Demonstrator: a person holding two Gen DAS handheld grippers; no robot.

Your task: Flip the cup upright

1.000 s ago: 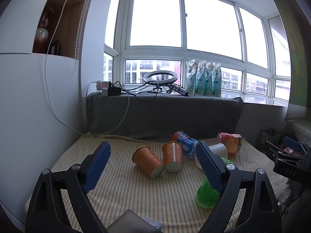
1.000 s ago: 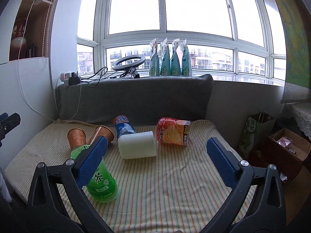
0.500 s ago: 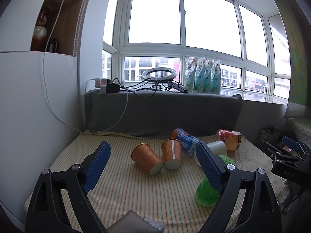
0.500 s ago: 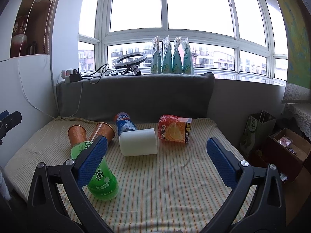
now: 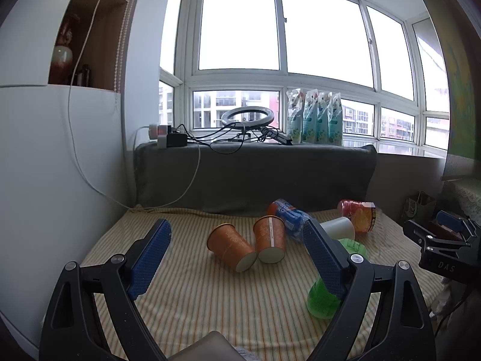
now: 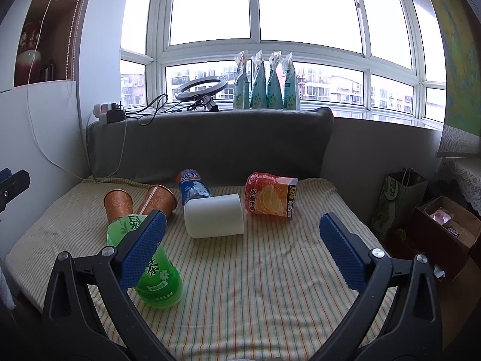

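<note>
Several cups lie on their sides on a striped cloth (image 5: 195, 294). Two orange paper cups (image 5: 231, 246) (image 5: 270, 237) lie side by side with their bases toward me; they also show in the right wrist view (image 6: 118, 204) (image 6: 159, 200). A white cup (image 6: 214, 216) lies in the middle, a green cup (image 6: 150, 264) lies near the front left, an orange-red cup (image 6: 270, 198) and a blue cup (image 6: 192, 185) lie behind. My left gripper (image 5: 237, 258) is open and empty, short of the orange cups. My right gripper (image 6: 240, 249) is open and empty, short of the white cup.
A grey padded backrest (image 6: 210, 144) stands behind the cloth, with a ring light (image 6: 201, 88), cables and several pouches (image 6: 267, 81) on the sill. A white cabinet (image 5: 60, 165) is at the left. A paper bag (image 6: 396, 198) and a cardboard box (image 6: 445, 225) stand on the floor at the right.
Both views have shifted slightly; the cups sit a little lower and closer in the frames. Both grippers stay open and empty. No cup has moved.
</note>
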